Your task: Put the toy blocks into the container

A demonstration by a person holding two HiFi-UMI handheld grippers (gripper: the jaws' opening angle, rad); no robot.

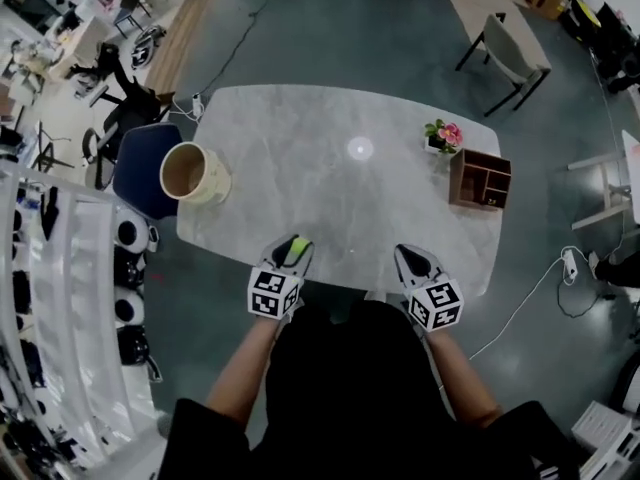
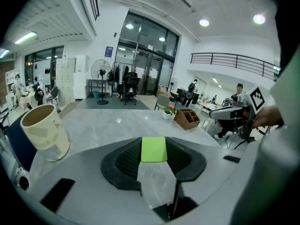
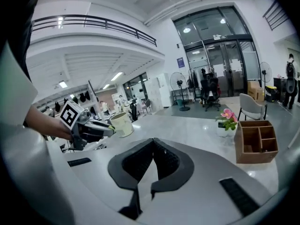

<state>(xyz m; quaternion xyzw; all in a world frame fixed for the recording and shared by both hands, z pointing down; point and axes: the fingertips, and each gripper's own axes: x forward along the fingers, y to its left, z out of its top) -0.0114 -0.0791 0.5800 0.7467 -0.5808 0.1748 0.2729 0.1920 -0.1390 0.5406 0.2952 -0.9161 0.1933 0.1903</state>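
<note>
The left tongs point(image 1: 294, 248) clamped a green block point(image 2: 153, 149), apparently mid-carry, needing a swing to the cup point(image 1: 195, 173) ahead-left of them; the right tongs point(image 1: 413, 260) were together, empty.

Lime-green block point(image 2: 153, 149); cream container point(image 1: 216, 181); grey marble tbl point(image 1: 330, 208); brown organiser point(image 1: 459, 179); pink flowers point(image 1: 447, 134).

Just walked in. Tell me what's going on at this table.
A person stands at the marble table with a gripper in each hand. The left gripper holds a green block between its tongs, near the table's front edge. The right gripper has its tongs closed on nothing. The cream container stands at the table's left end, apart from both grippers, so the block is not yet in it.
</note>
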